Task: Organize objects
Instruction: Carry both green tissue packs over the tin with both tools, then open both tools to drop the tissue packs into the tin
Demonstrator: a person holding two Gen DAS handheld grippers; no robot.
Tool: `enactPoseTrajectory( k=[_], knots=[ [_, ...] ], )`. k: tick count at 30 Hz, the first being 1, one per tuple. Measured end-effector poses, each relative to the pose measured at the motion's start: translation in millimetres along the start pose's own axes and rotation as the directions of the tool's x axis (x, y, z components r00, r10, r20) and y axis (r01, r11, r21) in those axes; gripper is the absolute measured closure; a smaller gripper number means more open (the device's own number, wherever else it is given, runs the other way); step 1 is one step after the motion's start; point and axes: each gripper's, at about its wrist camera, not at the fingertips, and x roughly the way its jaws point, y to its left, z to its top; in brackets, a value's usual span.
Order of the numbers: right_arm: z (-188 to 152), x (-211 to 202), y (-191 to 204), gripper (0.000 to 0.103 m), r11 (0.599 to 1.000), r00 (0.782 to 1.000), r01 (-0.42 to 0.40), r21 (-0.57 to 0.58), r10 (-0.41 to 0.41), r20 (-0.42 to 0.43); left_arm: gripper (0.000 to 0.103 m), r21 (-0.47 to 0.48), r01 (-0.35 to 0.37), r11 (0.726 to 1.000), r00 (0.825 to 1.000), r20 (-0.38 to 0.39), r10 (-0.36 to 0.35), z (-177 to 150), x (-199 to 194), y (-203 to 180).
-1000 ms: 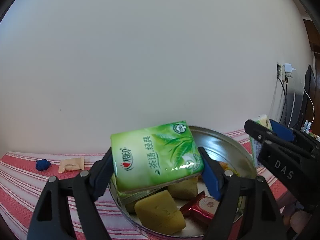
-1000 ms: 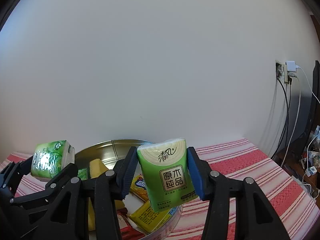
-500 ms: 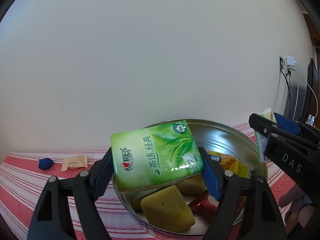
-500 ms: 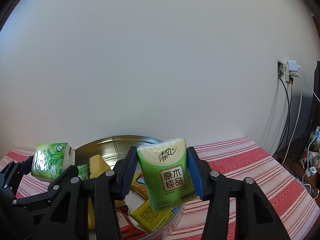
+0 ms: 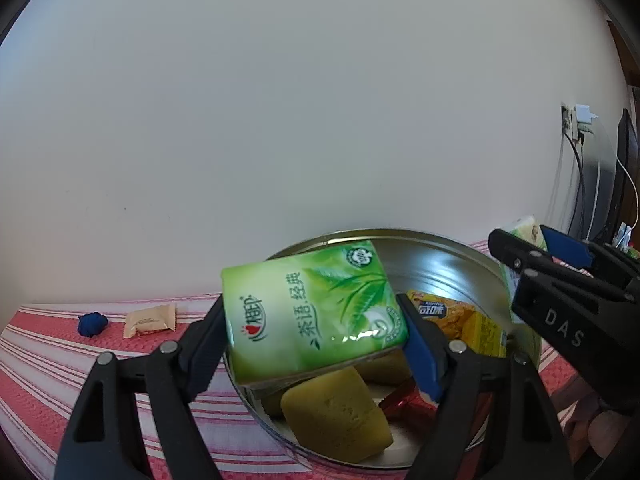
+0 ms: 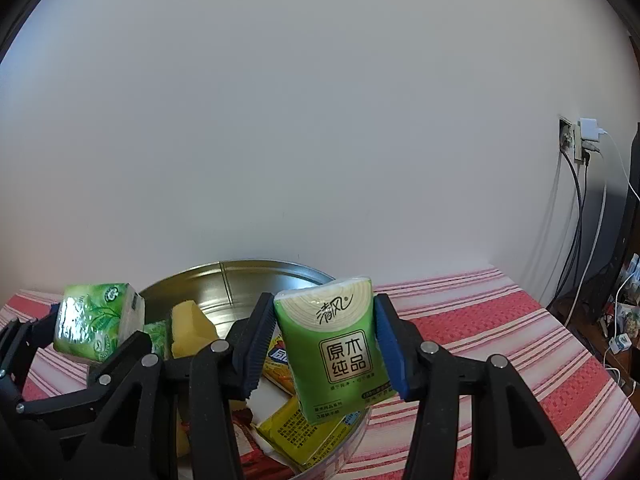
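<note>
Above the round tin (image 5: 448, 276), left tongs (image 5: 316, 328) gripping green tea tissue pack (image 5: 312, 312), right tongs (image 6: 324, 348) gripping wood-print tissue pack (image 6: 336, 348)

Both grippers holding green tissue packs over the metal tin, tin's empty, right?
Not empty. The metal tin already holds yellow sponges and snack packets, as the left wrist view shows. Both the left gripper and the right gripper do hold green tissue packs.

The left gripper (image 5: 316, 332) is clamped on a green pack (image 5: 314, 316), its fingers (image 5: 422, 360) pressing both sides, the pack tilted. The right gripper (image 6: 324, 348) is closed on another pack (image 6: 336, 356), held upright. Both are raised side by side, the left one on the left
</note>
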Motion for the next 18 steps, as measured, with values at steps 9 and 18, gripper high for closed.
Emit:
enactPoseTrajectory(
  k=[9, 18],
  knots=[
    [-1, 0, 12, 0.051, 1.0, 1.0, 0.002, -0.023, -0.003, -0.014, 0.024, 0.002, -0.014, 1.0, 1.0, -0.017, 0.014, 0, 9, -7],
    [-4, 10, 25, 0.051, 1.0, 0.998, -0.014, -0.017, 0.013, -0.062, 0.024, -0.005, -0.027, 1.0, 0.999, -0.044, 0.027, 6, 24, -11]
  ],
)
